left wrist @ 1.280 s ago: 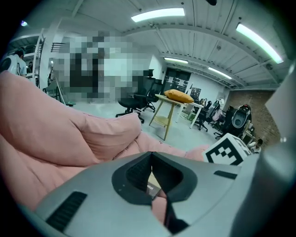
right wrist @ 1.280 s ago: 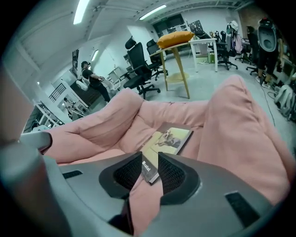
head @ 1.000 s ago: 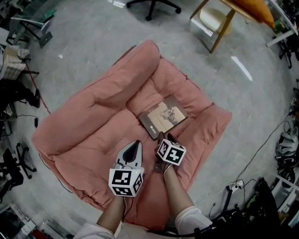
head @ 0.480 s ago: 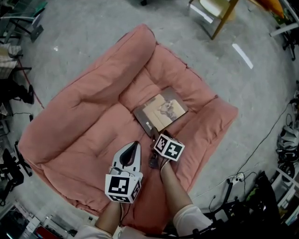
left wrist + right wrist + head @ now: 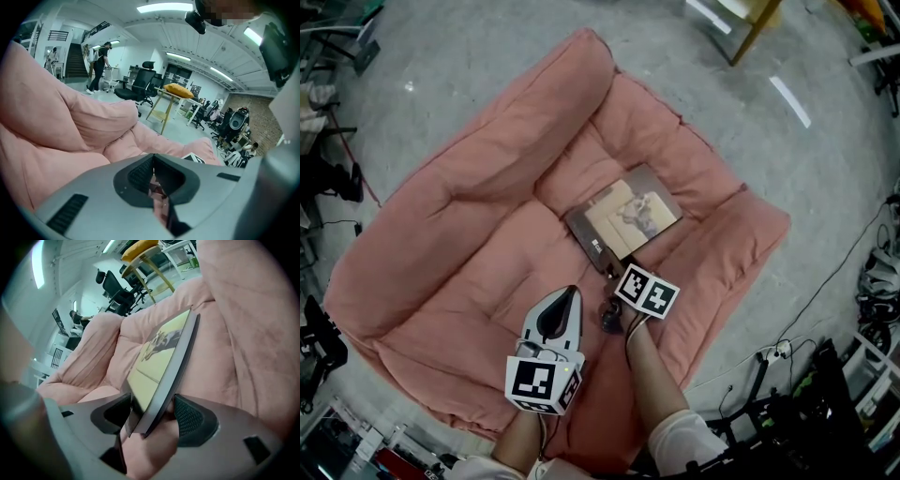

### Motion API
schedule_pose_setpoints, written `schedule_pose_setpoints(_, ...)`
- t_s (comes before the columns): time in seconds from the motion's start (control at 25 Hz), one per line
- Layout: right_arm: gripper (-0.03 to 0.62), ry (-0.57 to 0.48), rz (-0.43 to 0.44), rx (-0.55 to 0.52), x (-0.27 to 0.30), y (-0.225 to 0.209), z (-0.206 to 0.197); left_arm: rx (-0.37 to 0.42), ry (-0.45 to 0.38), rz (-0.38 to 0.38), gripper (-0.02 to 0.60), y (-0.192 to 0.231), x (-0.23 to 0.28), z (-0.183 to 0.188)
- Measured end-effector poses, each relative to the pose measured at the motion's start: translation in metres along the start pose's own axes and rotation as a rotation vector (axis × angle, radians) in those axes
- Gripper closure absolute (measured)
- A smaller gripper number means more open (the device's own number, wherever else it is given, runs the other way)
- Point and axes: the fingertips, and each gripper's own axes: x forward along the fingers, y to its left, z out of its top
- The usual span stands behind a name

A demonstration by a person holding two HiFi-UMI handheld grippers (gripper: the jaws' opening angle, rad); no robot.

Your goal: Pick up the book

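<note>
A thin book (image 5: 623,217) with a tan cover picture and a dark spine lies flat in the hollow of a big pink cushion (image 5: 469,234). My right gripper (image 5: 619,272) is at the book's near corner. In the right gripper view the book (image 5: 161,352) runs edge-on between the jaws of the right gripper (image 5: 151,404). Those jaws are opening, and the pads (image 5: 190,416) stand off the book on both sides. My left gripper (image 5: 570,292) hovers over the cushion to the left of the book. The left gripper (image 5: 152,161) is shut with nothing in it.
The pink cushion (image 5: 70,122) lies on a grey floor. A wooden table leg (image 5: 750,23) stands beyond its far right corner, and cables (image 5: 825,291) run along the floor at right. Office chairs (image 5: 143,86) and a yellow-topped wooden table (image 5: 171,93) stand further off.
Both grippers have sunk toward the cushion. The right one has rolled and closed in on the book, so the book's near corner now sits at its jaws.
</note>
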Motion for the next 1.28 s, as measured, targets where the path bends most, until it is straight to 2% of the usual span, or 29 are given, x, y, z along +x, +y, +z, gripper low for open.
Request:
schedule_pose_setpoints(0.12, 0.327, -0.019, 0.011, 0.003, 0.000, 0.001, 0.006, -0.008, 0.004, -0.003, 0.572, 0.000, 0.002, -0.003)
schedule_pose_setpoints(0.36, 0.327, -0.094, -0.066, -0.168, -0.012, 0.031, 0.031, -0.018, -0.001, -0.002, 0.572, 0.003, 0.002, -0.002)
schedule_pose_setpoints(0.52, 0.327, -0.101, -0.090, -0.151, -0.011, 0.044, 0.044, -0.021, -0.008, -0.001, 0.572, 0.002, 0.001, -0.002)
schedule_pose_setpoints(0.76, 0.329, -0.080, -0.041, -0.116, 0.009, 0.066, 0.057, -0.034, -0.025, 0.008, 0.572, 0.003, 0.000, -0.002)
schedule_pose_setpoints(0.92, 0.329, -0.064, -0.064, -0.090, 0.019, 0.073, 0.062, -0.041, -0.038, 0.020, 0.572, 0.009, -0.002, 0.000)
schedule_pose_setpoints(1.12, 0.363, -0.059, -0.059, -0.027, -0.002, 0.068, 0.055, -0.031, -0.073, 0.041, 0.572, 0.014, -0.013, 0.010)
schedule_pose_setpoints(1.2, 0.379, -0.080, -0.043, -0.046, -0.014, 0.075, 0.060, -0.030, -0.088, 0.049, 0.572, 0.017, -0.018, 0.018)
schedule_pose_setpoints(1.28, 0.416, -0.109, -0.032, -0.118, -0.028, 0.088, 0.069, -0.030, -0.105, 0.057, 0.572, 0.019, -0.023, 0.026)
